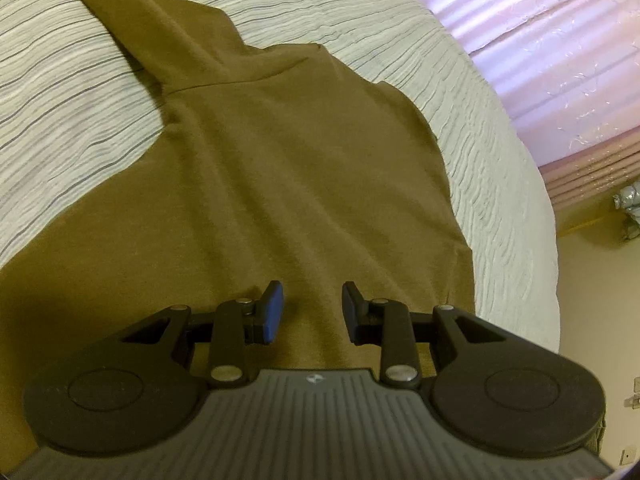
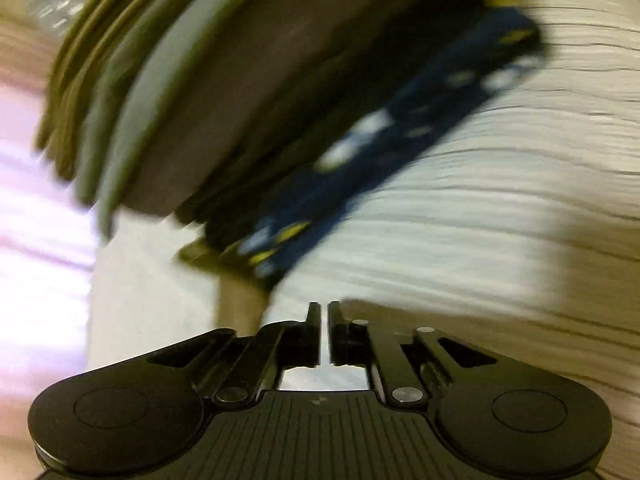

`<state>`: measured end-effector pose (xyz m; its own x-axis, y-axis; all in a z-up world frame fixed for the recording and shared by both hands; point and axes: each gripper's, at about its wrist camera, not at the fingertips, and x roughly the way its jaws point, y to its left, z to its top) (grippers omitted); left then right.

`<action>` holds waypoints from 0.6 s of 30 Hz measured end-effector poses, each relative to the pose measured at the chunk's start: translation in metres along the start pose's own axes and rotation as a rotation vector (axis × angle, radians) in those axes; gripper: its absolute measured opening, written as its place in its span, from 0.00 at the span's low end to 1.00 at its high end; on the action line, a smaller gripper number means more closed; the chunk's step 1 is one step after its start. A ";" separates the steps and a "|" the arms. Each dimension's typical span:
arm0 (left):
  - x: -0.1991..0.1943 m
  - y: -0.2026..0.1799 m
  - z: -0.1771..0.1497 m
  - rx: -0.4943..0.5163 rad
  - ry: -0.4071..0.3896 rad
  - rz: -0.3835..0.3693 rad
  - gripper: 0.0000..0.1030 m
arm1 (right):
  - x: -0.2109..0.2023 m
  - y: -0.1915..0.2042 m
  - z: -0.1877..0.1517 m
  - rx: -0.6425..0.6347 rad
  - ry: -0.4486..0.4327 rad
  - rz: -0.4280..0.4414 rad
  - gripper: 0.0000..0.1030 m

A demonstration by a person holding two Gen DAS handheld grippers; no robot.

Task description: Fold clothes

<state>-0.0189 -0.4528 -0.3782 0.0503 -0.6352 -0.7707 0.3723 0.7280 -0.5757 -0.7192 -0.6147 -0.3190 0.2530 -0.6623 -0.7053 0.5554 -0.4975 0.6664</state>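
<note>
An olive-brown garment (image 1: 280, 168) lies spread on the striped white bed cover (image 1: 60, 92), one sleeve running to the far left. My left gripper (image 1: 312, 312) is open and empty, just above the garment's near part. In the blurred right wrist view, my right gripper (image 2: 324, 332) is shut with only a thin slit between its fingers and holds nothing that I can see. It is above the bed cover (image 2: 480, 208), near a stack of folded clothes (image 2: 248, 100) in olive, grey, brown and a dark blue patterned piece (image 2: 380, 152).
The bed's right edge (image 1: 548, 216) drops to a cream floor. A pink-white curtain (image 1: 560, 40) hangs beyond it. A shiny silver object (image 1: 628, 212) sits on the floor by the curtain.
</note>
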 end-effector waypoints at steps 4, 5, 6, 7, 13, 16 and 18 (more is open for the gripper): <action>-0.001 -0.001 -0.002 0.007 0.002 -0.008 0.25 | 0.030 0.015 -0.001 0.002 -0.003 0.089 0.72; -0.002 -0.002 -0.003 0.011 0.004 -0.010 0.25 | 0.041 0.016 -0.002 0.006 0.008 0.091 0.72; -0.002 -0.003 -0.003 0.015 0.005 -0.013 0.26 | 0.052 0.018 -0.003 0.010 0.020 0.093 0.65; -0.002 -0.003 -0.004 0.018 0.006 -0.013 0.26 | 0.063 0.019 -0.004 0.012 0.031 0.095 0.59; -0.006 -0.006 0.001 0.026 -0.009 -0.005 0.26 | 0.092 0.052 -0.008 -0.154 0.067 0.058 0.02; -0.010 -0.007 0.006 0.042 -0.023 0.003 0.26 | 0.045 0.082 -0.015 -0.135 0.042 0.023 0.01; -0.012 -0.005 0.009 0.054 -0.031 0.017 0.26 | 0.003 0.104 -0.020 -0.079 0.031 -0.014 0.01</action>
<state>-0.0136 -0.4512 -0.3635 0.0854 -0.6312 -0.7709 0.4203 0.7244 -0.5465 -0.6448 -0.6572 -0.2563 0.2683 -0.6373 -0.7223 0.6193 -0.4602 0.6361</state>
